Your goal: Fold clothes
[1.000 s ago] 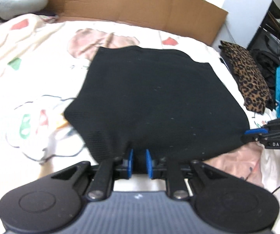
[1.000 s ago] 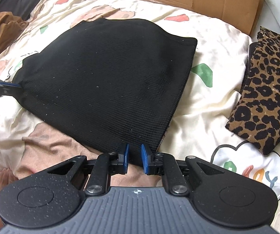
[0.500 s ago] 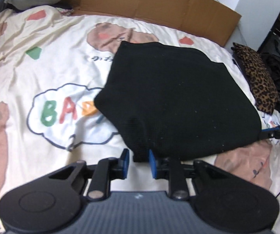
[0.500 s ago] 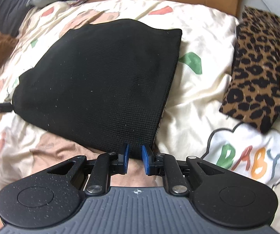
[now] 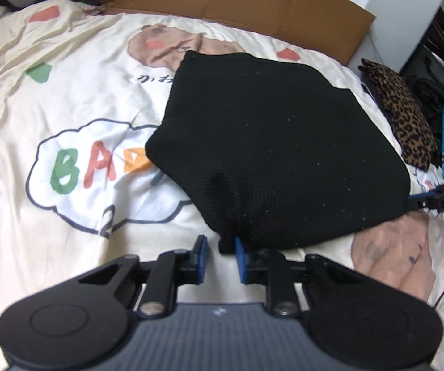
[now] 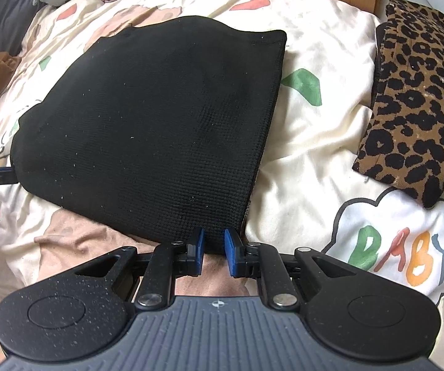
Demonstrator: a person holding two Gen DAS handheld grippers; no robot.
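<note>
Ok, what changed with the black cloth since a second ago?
The left gripper loosened its pinch on the black cloth; a corner lies between its jaws, which are closing. More of the cloud print shows beside the cloth. The right gripper still pinches its corner; the leopard cloth stayed put.

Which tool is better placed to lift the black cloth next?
Right. The right tool pinches a near corner of the black knit garment; the left tool has its jaws closing, with the other corner loose between them.
</note>
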